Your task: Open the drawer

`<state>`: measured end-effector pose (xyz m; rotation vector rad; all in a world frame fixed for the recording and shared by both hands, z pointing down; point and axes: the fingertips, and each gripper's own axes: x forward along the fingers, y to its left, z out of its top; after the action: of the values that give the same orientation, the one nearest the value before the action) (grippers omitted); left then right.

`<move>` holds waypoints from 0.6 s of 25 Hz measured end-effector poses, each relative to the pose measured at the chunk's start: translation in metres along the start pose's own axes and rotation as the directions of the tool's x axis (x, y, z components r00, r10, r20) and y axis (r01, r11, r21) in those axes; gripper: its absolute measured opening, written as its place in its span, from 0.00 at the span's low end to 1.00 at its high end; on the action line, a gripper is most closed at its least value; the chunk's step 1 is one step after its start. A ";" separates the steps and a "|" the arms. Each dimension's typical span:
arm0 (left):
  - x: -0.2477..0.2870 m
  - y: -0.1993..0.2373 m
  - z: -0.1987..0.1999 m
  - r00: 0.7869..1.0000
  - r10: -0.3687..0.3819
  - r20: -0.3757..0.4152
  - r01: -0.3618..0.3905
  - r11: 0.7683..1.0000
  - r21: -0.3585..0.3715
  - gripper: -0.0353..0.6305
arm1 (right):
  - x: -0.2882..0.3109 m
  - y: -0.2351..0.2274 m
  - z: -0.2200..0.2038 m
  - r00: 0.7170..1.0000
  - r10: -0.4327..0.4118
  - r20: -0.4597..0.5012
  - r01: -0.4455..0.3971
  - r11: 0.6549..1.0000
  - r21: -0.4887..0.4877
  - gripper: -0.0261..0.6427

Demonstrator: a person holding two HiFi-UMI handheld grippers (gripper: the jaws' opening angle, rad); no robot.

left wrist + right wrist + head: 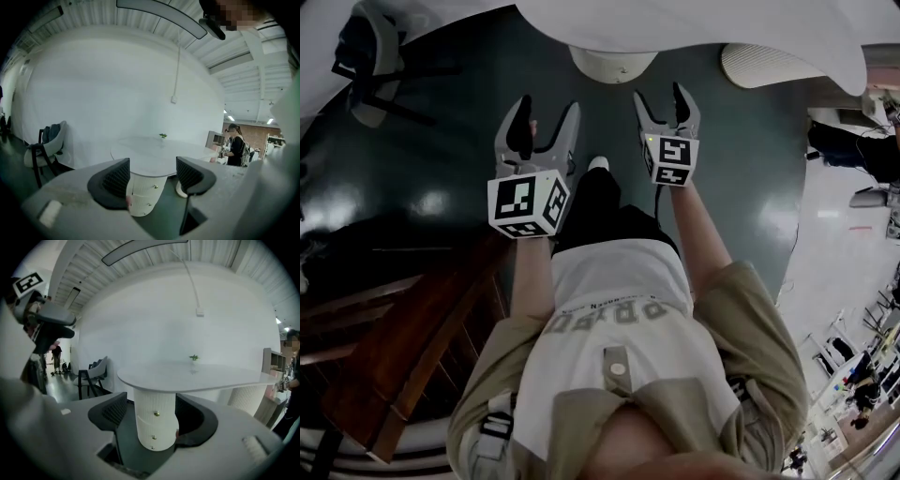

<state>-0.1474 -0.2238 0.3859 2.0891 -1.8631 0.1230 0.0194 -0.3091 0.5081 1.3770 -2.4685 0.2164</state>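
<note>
Ahead of the open right tool [151, 415], drawer knobs [153, 437] show, hidden overhead.

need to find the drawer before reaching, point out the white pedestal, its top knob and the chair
white pedestal [150, 426], right gripper view, on its ribbed front.
top knob [156, 414], right gripper view, on the knob's round face.
chair [99, 368], right gripper view, on its pale backrest.

grey tongs [547, 111], black-and-white marker cubes [528, 203], beige sleeves [764, 328].
</note>
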 end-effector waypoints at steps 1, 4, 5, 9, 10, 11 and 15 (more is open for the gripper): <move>0.004 0.001 -0.006 1.000 -0.006 -0.006 0.006 1.000 0.003 0.53 | 0.009 0.000 -0.014 1.000 -0.001 -0.023 0.001 1.000 -0.003 0.52; 0.018 0.002 -0.025 0.999 -0.025 -0.020 0.026 1.000 0.012 0.53 | 0.037 -0.002 -0.054 0.996 0.005 -0.089 -0.005 1.000 0.000 0.51; 0.023 0.002 -0.031 0.999 -0.031 -0.026 0.032 0.999 0.013 0.53 | 0.046 -0.002 -0.067 0.994 0.008 -0.108 -0.008 1.000 0.002 0.51; 0.040 0.001 -0.063 0.997 -0.053 -0.062 0.054 0.998 0.010 0.53 | 0.081 -0.004 -0.115 0.984 0.017 -0.178 -0.017 1.000 -0.001 0.50; 0.044 0.001 -0.073 0.996 -0.056 -0.071 0.057 0.998 0.004 0.53 | 0.089 -0.004 -0.127 0.981 0.021 -0.194 -0.020 1.000 0.007 0.50; 0.047 0.001 -0.083 0.995 -0.057 -0.080 0.057 0.998 -0.002 0.53 | 0.096 -0.004 -0.138 0.977 0.024 -0.210 -0.021 1.000 0.017 0.50; 0.055 0.004 -0.122 0.994 -0.044 -0.102 0.042 0.999 -0.024 0.53 | 0.119 -0.009 -0.180 0.969 0.018 -0.246 -0.014 1.000 0.018 0.50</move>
<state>-0.1248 -0.2393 0.5169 2.0663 -1.7508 0.1950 0.0030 -0.3595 0.7174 1.2530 -2.2778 0.3871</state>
